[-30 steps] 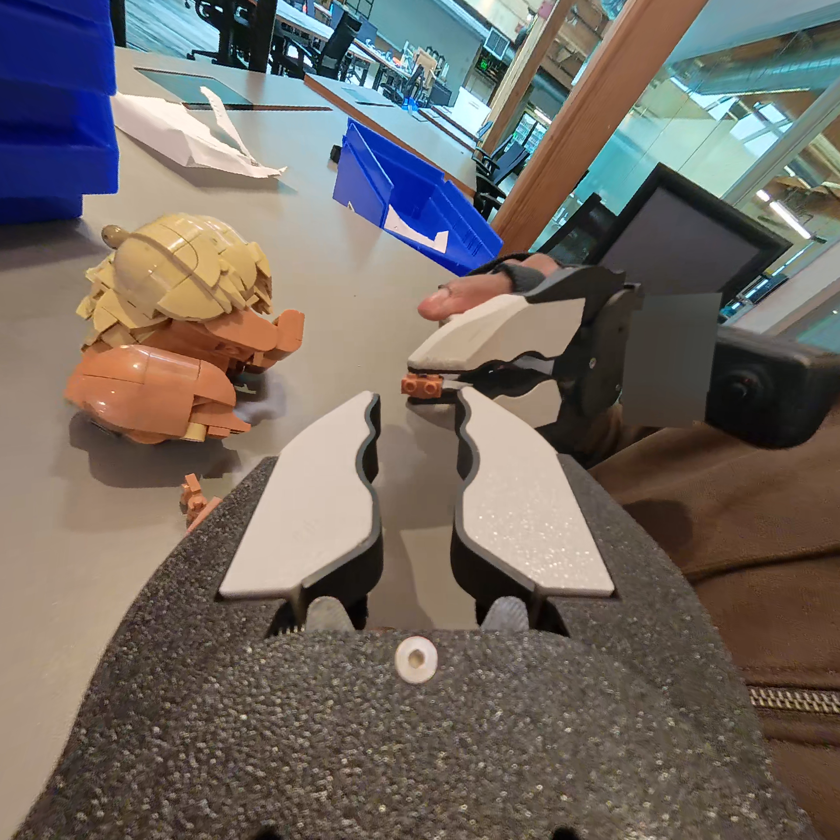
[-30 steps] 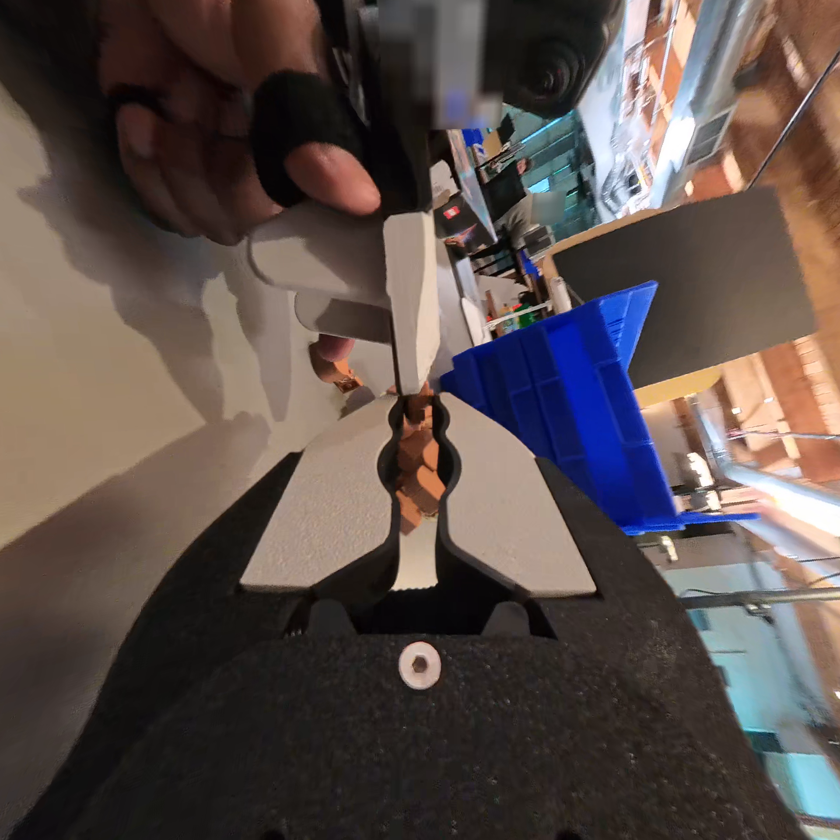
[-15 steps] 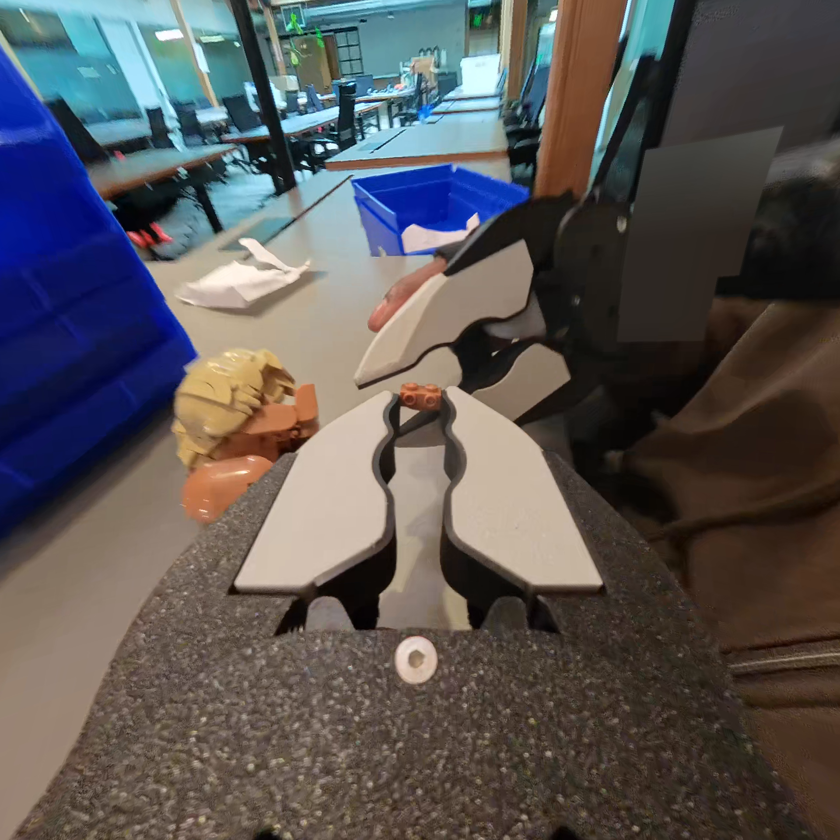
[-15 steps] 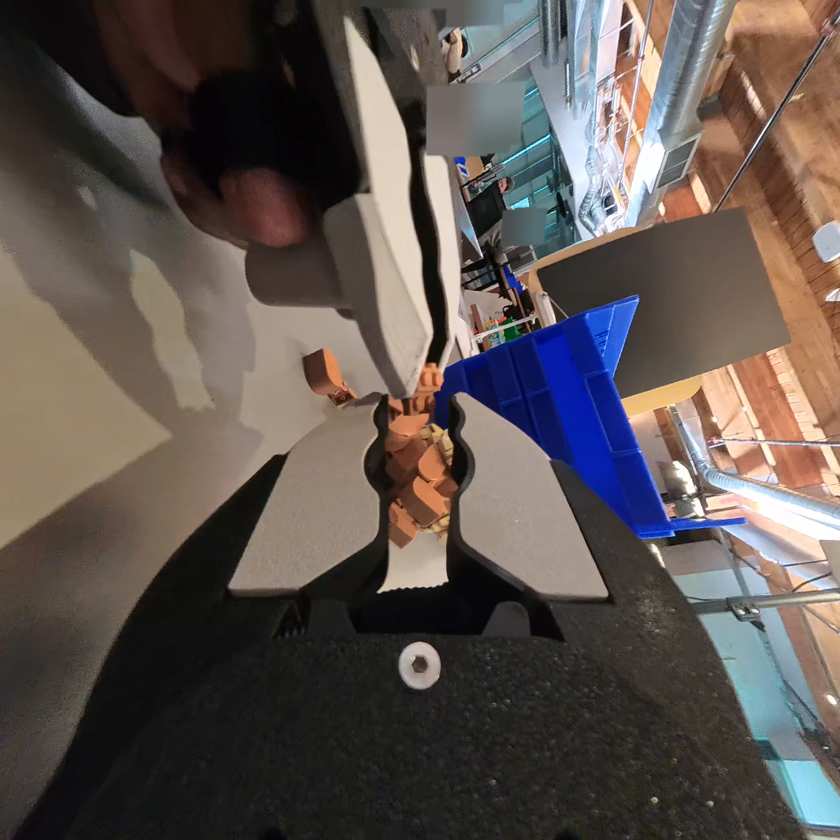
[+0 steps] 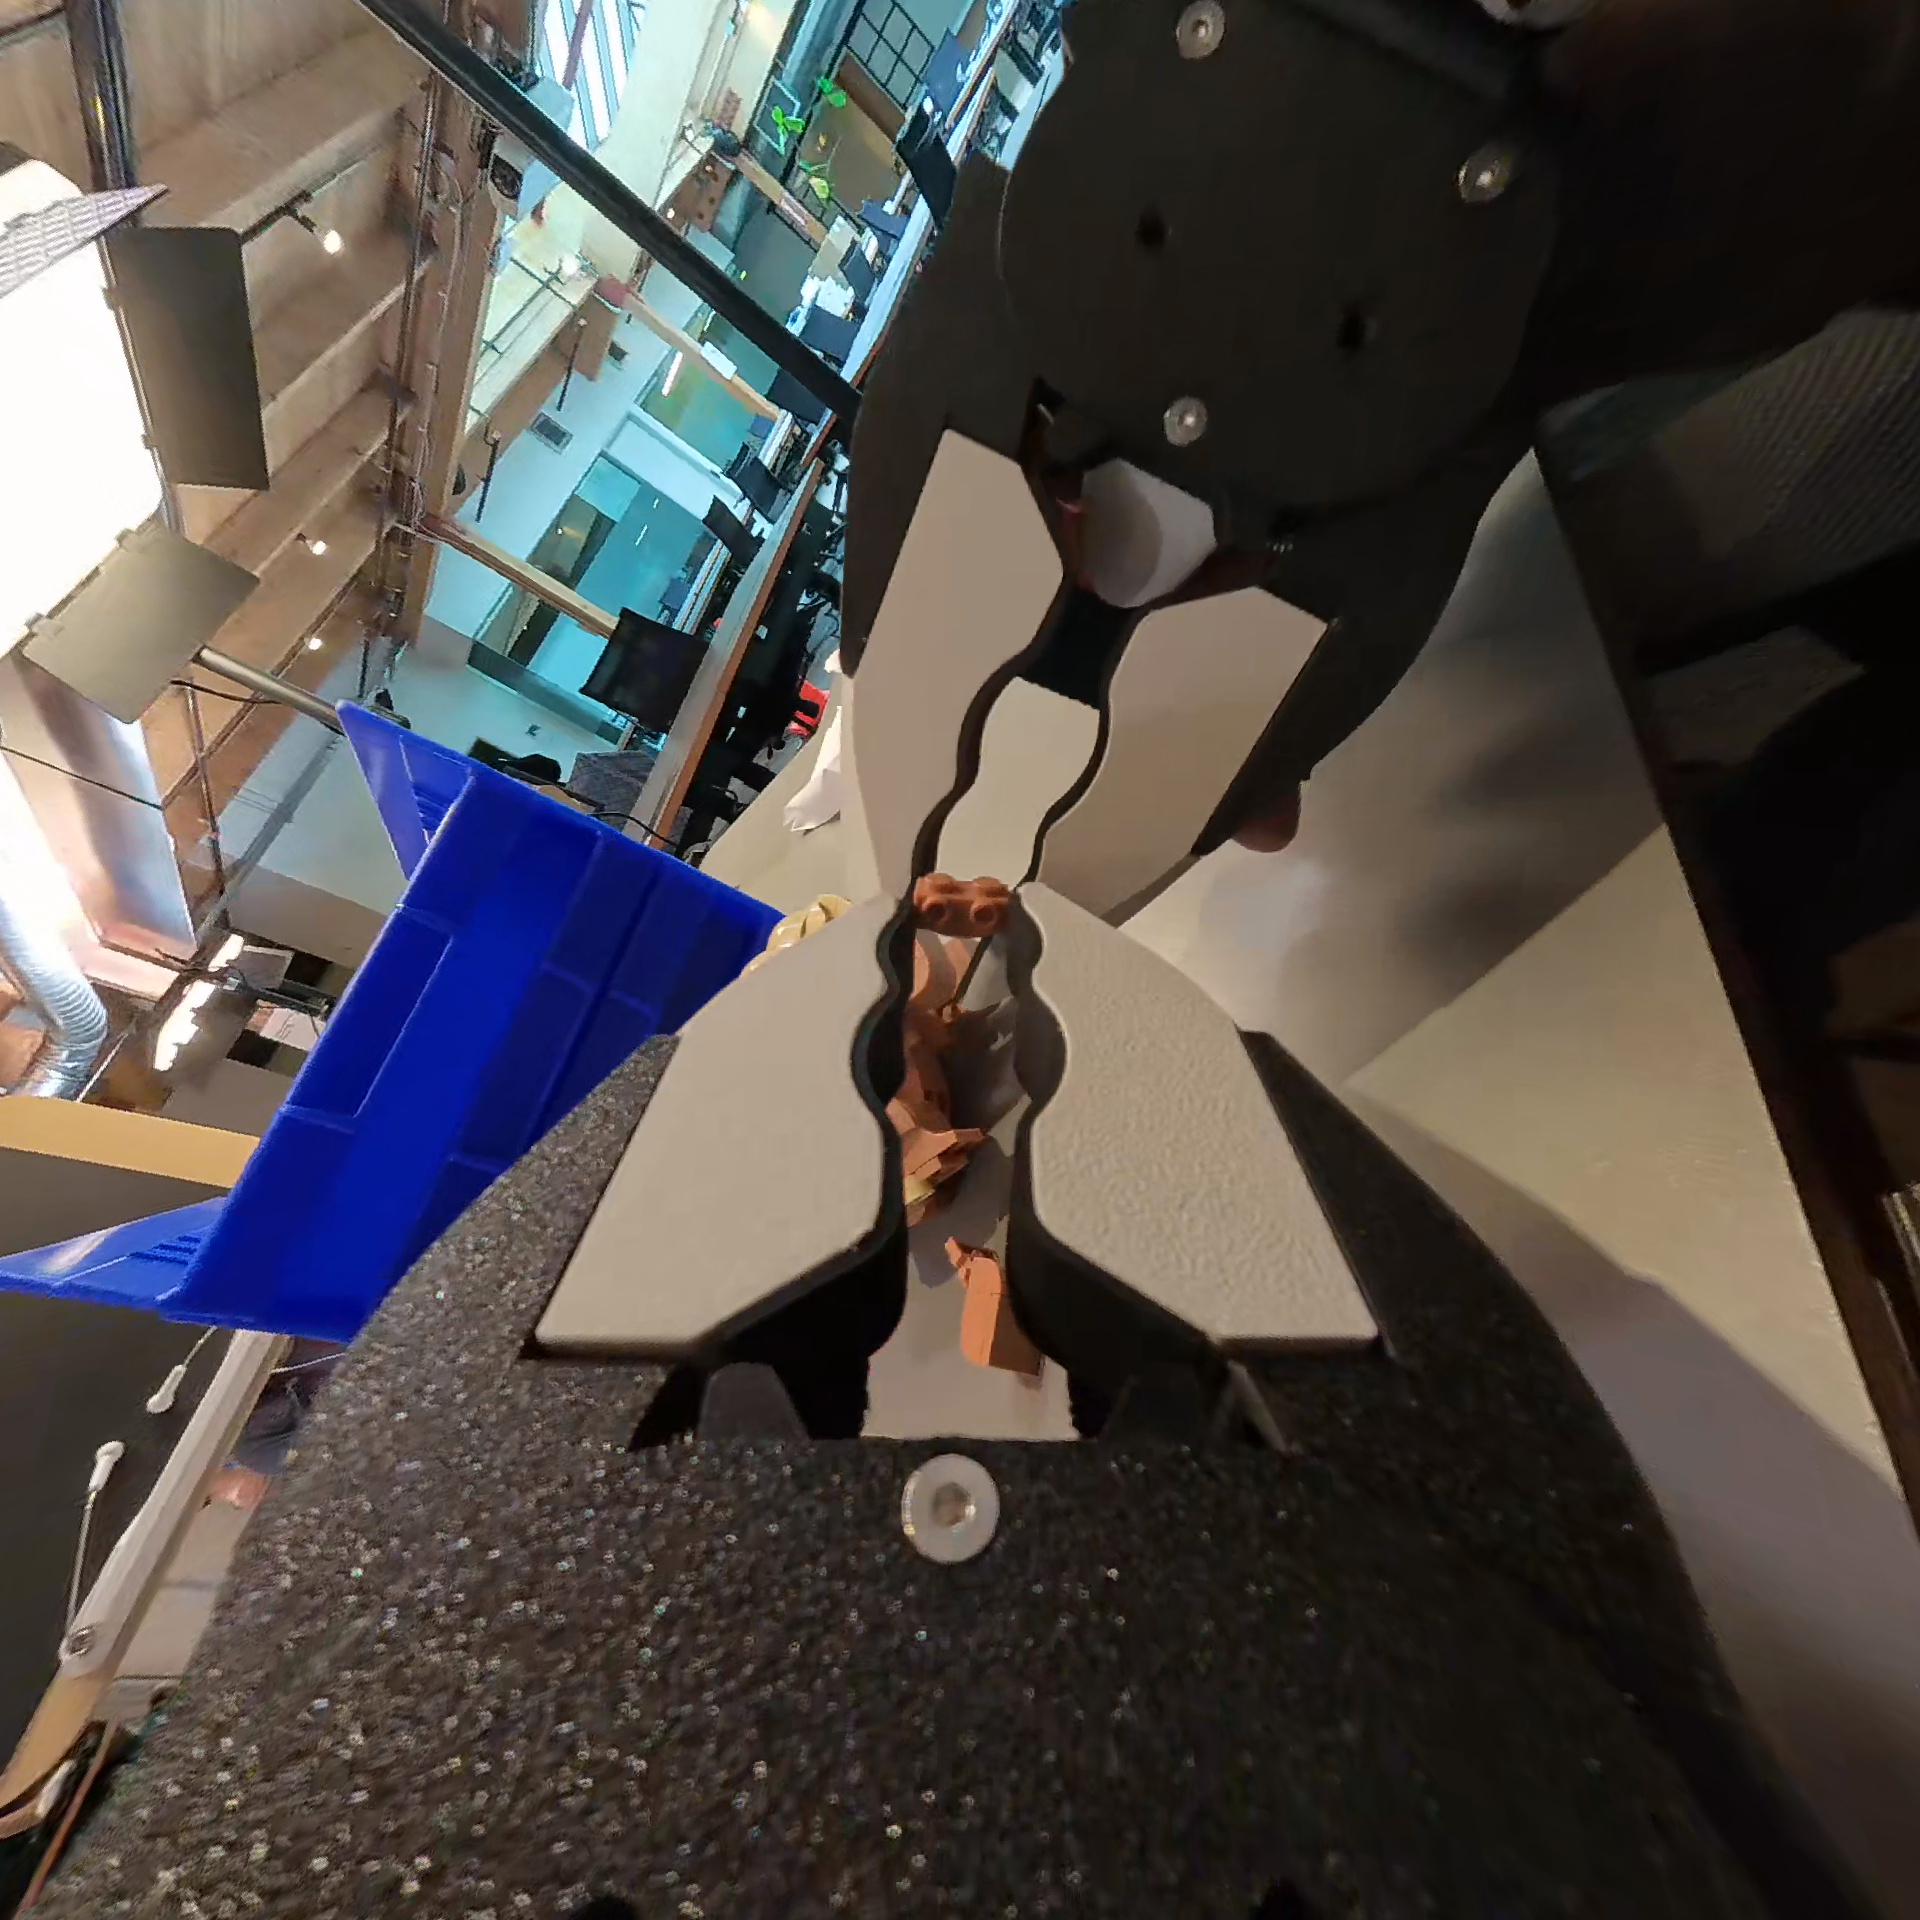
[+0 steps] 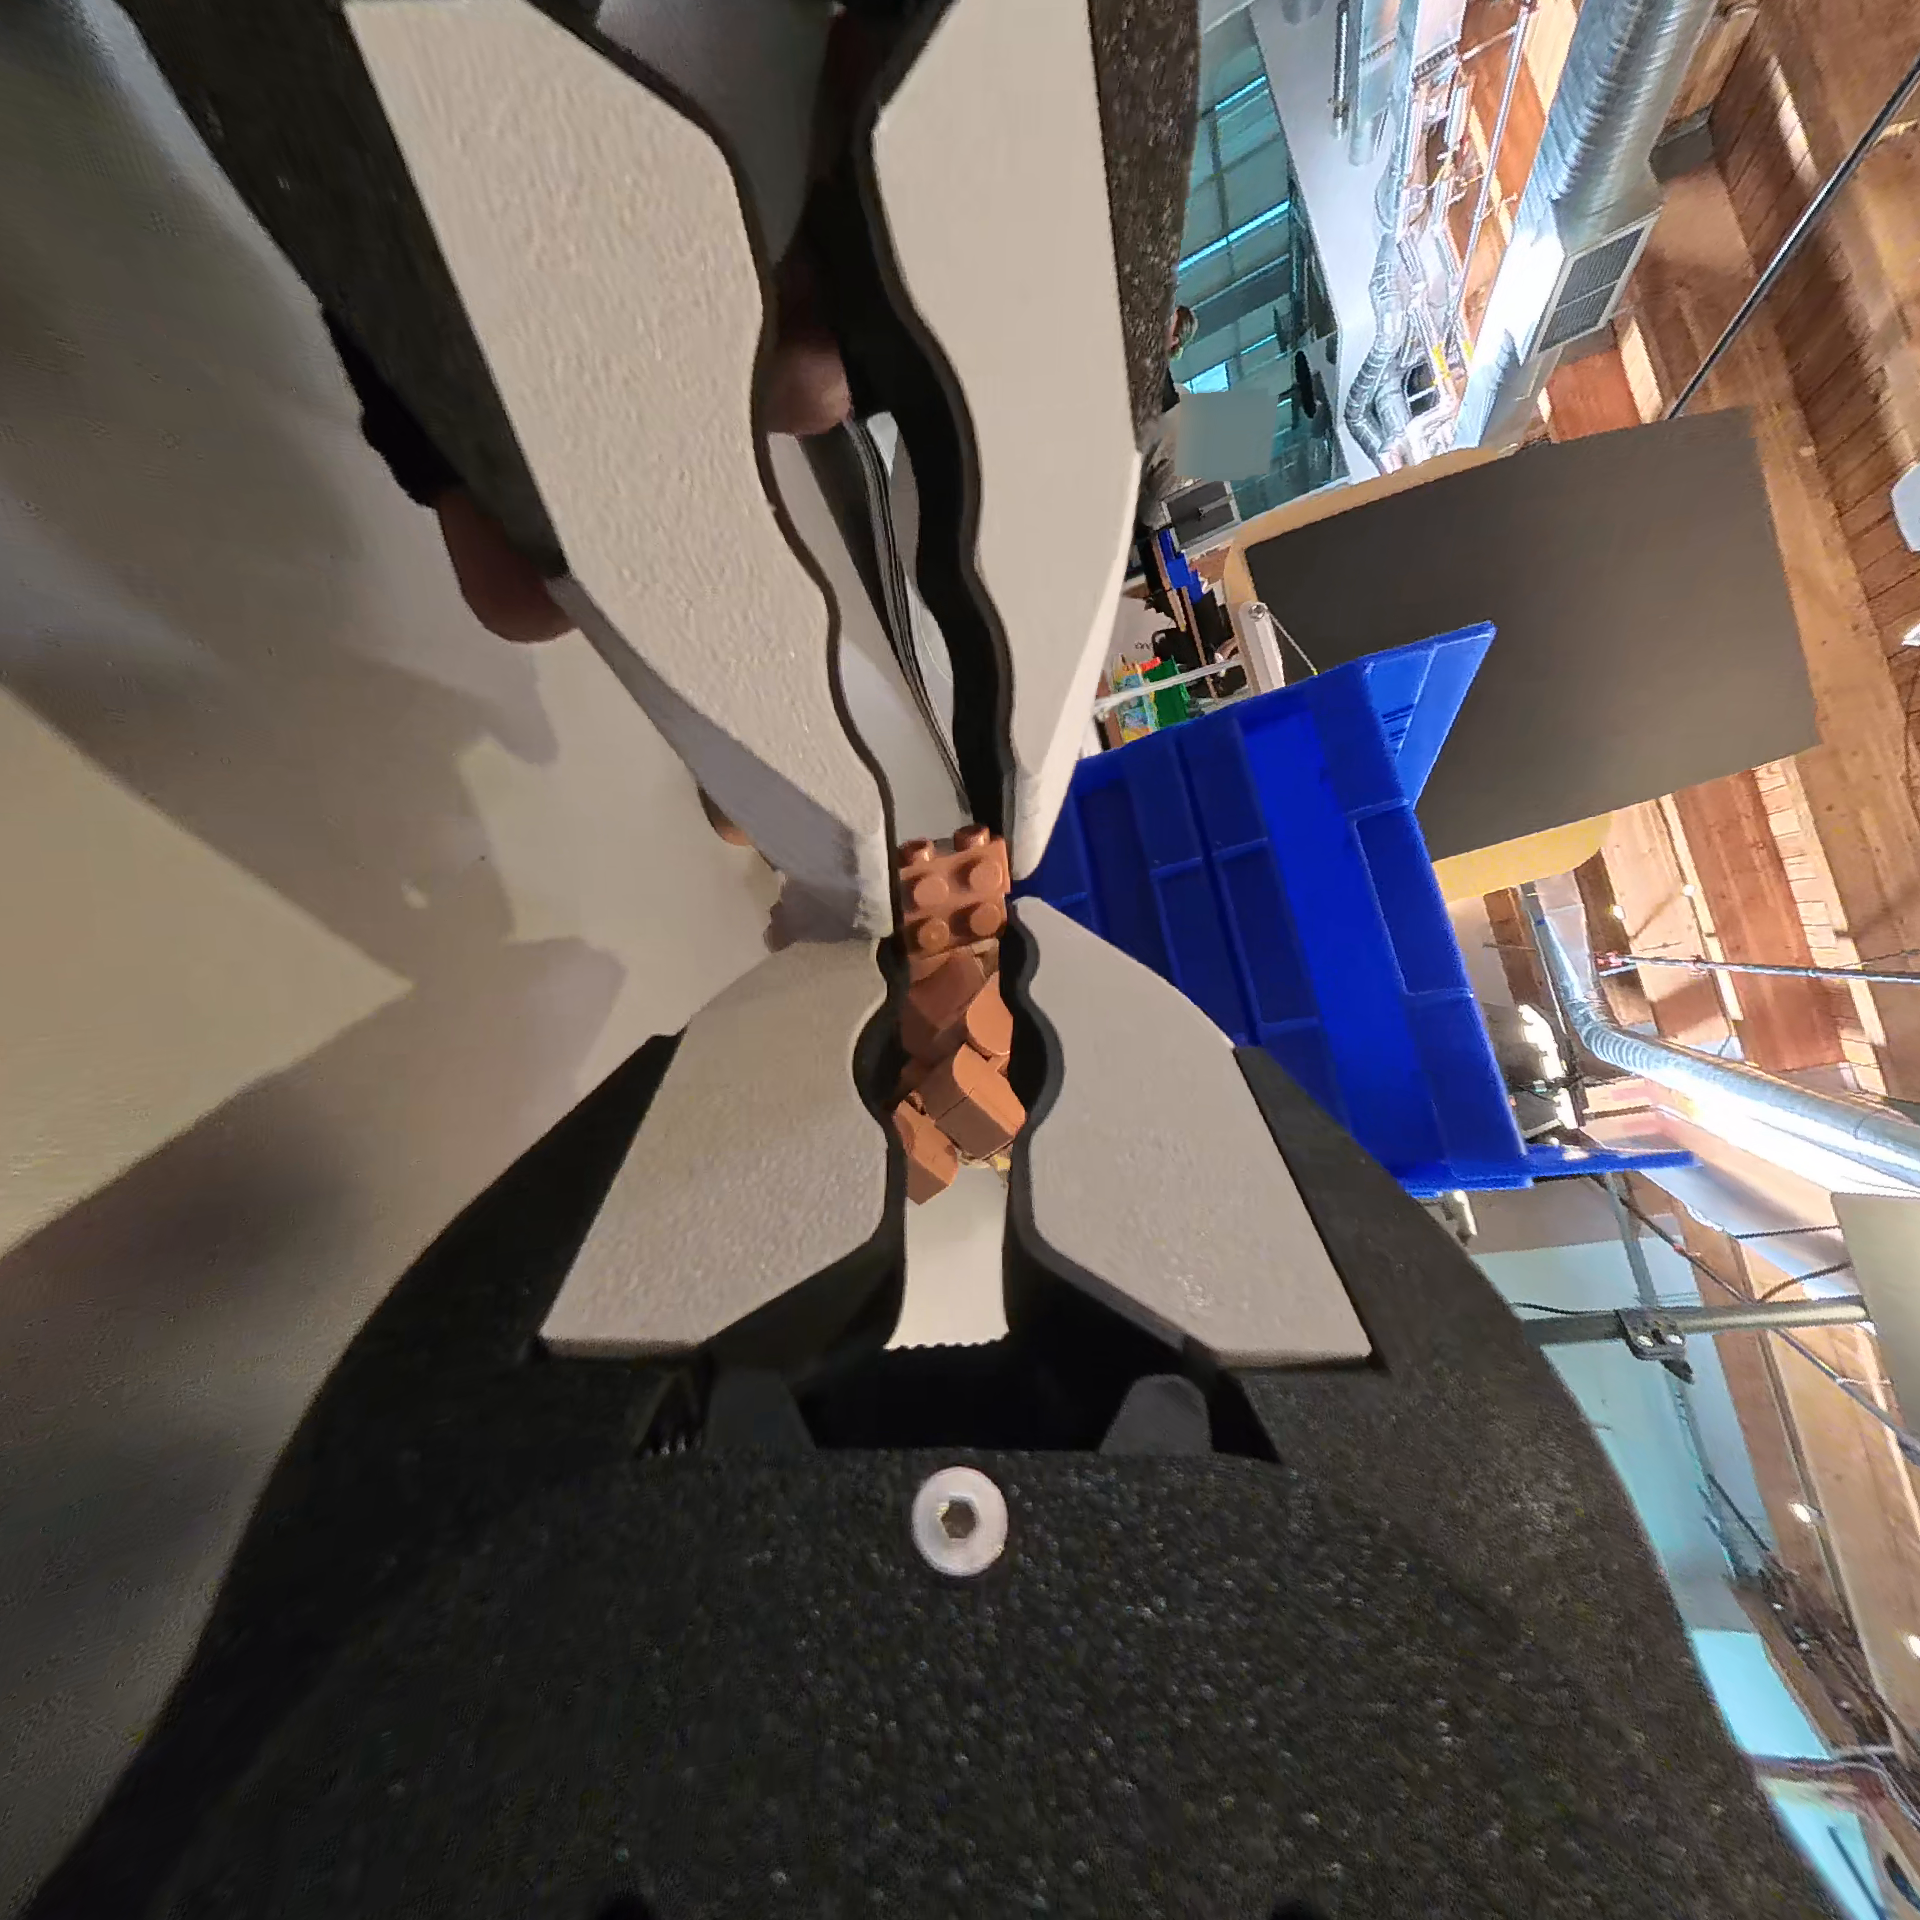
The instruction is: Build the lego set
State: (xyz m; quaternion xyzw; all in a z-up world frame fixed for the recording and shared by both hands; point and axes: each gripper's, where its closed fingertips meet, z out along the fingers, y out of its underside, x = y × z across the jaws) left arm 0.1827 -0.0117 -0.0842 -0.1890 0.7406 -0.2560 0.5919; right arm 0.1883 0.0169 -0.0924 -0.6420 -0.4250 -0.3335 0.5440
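1. Grey table point(image 5: 1507, 1039) is carrying the blue bin point(image 5: 499, 1039) at left, with the lego model point(image 5: 935, 1091) lying beyond the fingers.
2. We are judging the small brown brick point(image 5: 961, 900) light, rigid and slippery; gripping its flat sides suits it best.
3. Left gripper point(image 5: 961, 914) is narrowed, pinching the brick at its tips.
4. Right gripper point(image 6: 951, 914) is meeting it tip to tip, clamping the same brick.

From my seat I see a pale grey table point(image 5: 1507, 1049), a blue bin point(image 5: 499, 1039) on it, wooden beams point(image 5: 416, 343), glass partitions point(image 5: 623, 540) (tinted teal), a silver duct point(image 6: 1621, 114) and brick wall point(image 6: 1829, 312).
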